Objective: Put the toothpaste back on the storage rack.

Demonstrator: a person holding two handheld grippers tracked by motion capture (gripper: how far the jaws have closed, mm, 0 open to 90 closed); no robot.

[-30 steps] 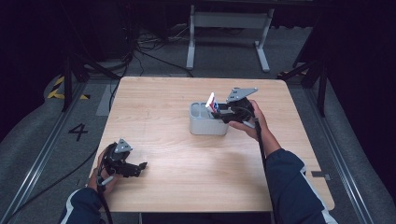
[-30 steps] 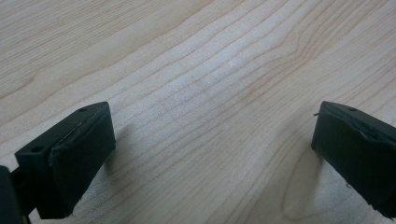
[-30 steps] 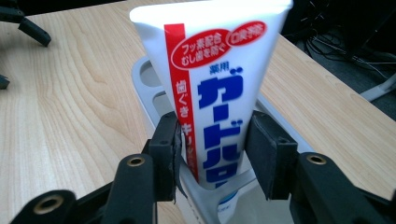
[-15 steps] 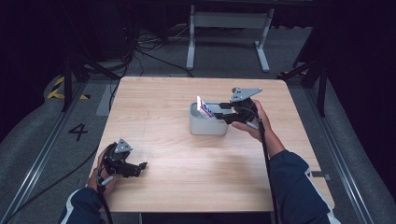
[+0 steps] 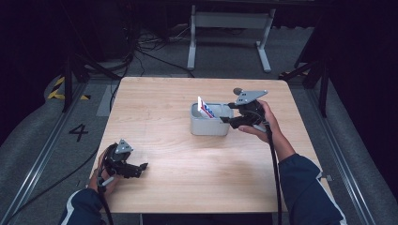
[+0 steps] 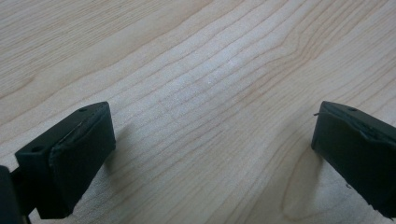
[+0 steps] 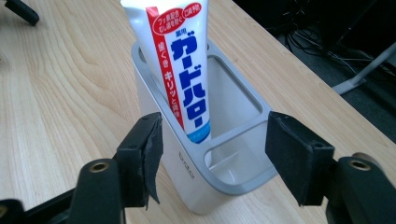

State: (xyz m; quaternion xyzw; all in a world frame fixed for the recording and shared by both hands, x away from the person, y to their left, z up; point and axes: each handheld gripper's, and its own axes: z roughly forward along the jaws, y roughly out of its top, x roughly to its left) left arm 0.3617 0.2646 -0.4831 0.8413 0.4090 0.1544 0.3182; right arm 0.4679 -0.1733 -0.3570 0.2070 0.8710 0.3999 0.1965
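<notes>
A white toothpaste tube with blue and red print stands tilted inside a grey two-compartment holder, in the larger compartment. In the high view the tube leans toward the left side of the holder at mid-table. My right gripper is open just in front of the holder, apart from the tube; from above it sits at the holder's right end. My left gripper rests open near the table's front left, and its fingers bracket bare wood.
The wooden table has wide free surface in the middle and front. Behind the far edge stand a white metal frame and floor cables. A floor mark "4" lies left of the table.
My right gripper brought the toothpaste tube leftward into the holder, let it go and drew back to the right. The left gripper has stayed still.
</notes>
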